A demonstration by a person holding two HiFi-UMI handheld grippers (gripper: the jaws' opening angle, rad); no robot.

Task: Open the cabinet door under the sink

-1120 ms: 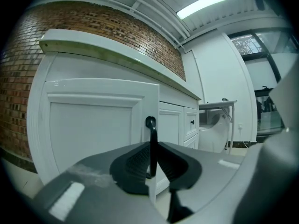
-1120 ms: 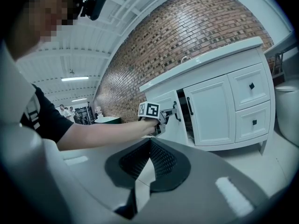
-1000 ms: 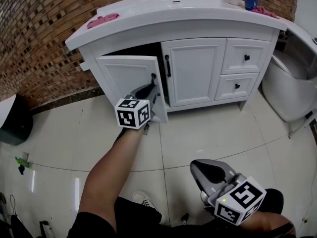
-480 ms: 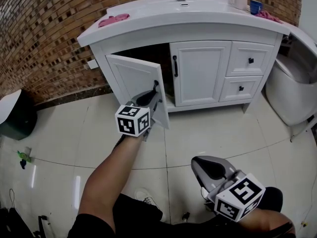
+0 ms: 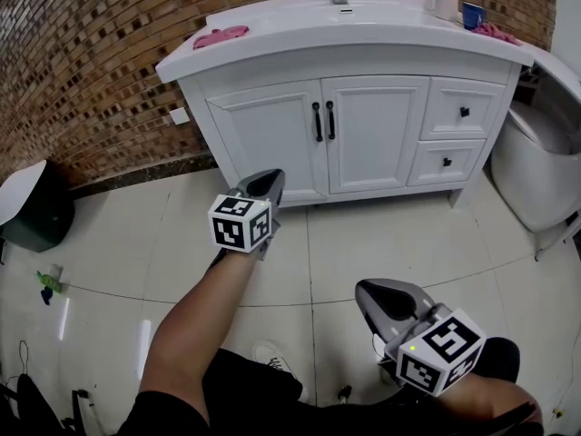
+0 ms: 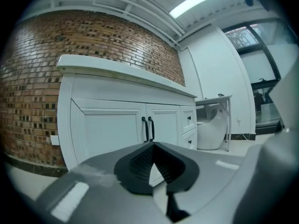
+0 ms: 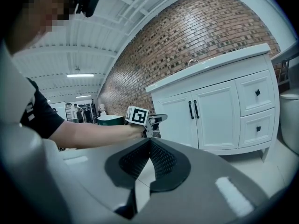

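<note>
A pink cloth (image 5: 221, 35) lies on the worktop (image 5: 363, 33) at the cabinet's left end. Under the sink, the left cabinet door (image 5: 268, 143) sits flush and shut, its black handle (image 5: 317, 122) right beside the other door's. The left gripper (image 5: 265, 180) hangs near the cabinet front without touching it, its jaws together on nothing. The right gripper (image 5: 368, 291) is well back from the cabinet, its jaws also together and empty.

Cabinet door (image 5: 272, 139) smooth white paint; floor tiles (image 5: 381, 243) glossy; brick wall (image 5: 82, 53) rough, matt
</note>
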